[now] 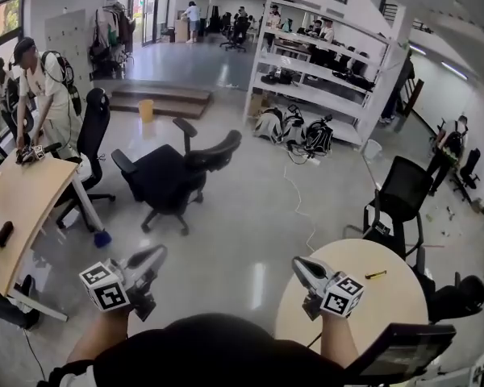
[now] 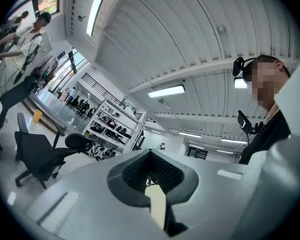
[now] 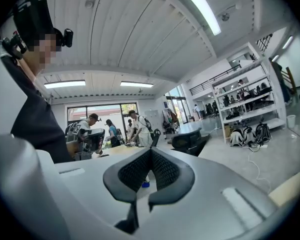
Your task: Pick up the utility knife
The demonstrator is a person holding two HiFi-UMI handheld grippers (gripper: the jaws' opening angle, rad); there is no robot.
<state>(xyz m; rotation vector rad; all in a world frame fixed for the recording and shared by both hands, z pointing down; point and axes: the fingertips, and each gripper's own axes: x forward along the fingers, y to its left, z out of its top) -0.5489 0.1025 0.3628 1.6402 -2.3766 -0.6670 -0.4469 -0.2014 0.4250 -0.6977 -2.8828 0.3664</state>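
A long wooden surface [image 1: 24, 196] stands at far left, with other people beside it. It has nothing to do with my job. My left hand-held gripper [image 1: 155, 255] is held about level over the floor, jaws pressed together with nothing in them. I judge it is only being carried clear, since the knife is not on its side. A black chair [image 1: 173, 180] stands mid-floor ahead.

My right hand-held gripper [image 1: 300, 266] hangs over the near-left edge of the round surface [image 1: 403, 297], also closed and empty (the jaws must part before any grasp). It points toward the chair rather than the target. The utility knife [image 1: 376, 275], small and yellow, lies flat on that round surface, just right of this gripper and not touching it. That makes the right gripper the natural one for the pick.

Only the head view shows the knife. Each gripper view shows what the head view cannot: ribbed pads [image 2: 135, 171] meeting at their tips. Beyond them are ceiling, shelving and people. In the right gripper view a tan sliver at lower right is probably the round surface.
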